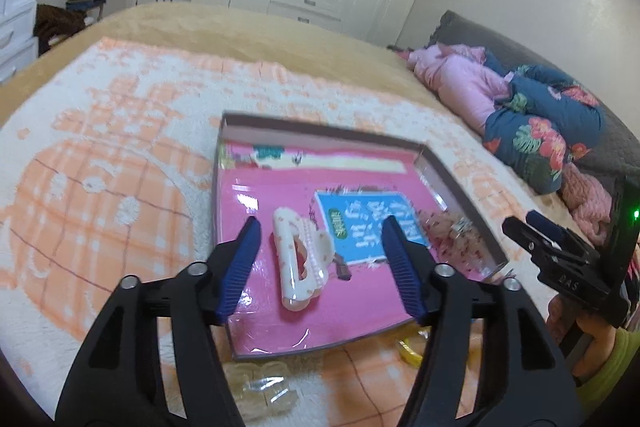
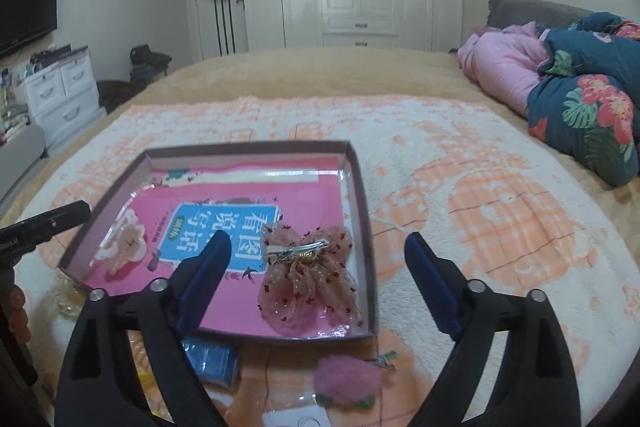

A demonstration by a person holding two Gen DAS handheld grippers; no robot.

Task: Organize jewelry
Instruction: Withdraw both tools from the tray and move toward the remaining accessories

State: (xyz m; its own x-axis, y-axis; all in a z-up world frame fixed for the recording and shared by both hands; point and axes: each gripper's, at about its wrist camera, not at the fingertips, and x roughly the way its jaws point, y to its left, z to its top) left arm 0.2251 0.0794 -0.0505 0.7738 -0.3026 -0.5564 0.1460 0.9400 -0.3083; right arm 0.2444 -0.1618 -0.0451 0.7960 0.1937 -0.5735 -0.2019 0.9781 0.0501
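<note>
Left tool (image 1: 320, 223) open, empty, over white plastic claw hair clip (image 1: 300, 259) lying in shallow pink-lined cardboard tray (image 1: 320, 125) on bed. Right tool (image 2: 316, 247) open wide, empty, above pink dotted mesh bow clip (image 2: 308, 279) at tray's right side. Both likely placed; next, probably fetch pink fuzzy clip (image 2: 348, 379) outside near edge.

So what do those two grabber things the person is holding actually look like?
Each gripper is a black plastic fork with open cut-outs and silver bolts, tipped by two ridged blue fingers: the left gripper and the right gripper match. The right one's body carries white lettering and a green light. A yellow-green sleeve shows at the person's wrist.
</note>
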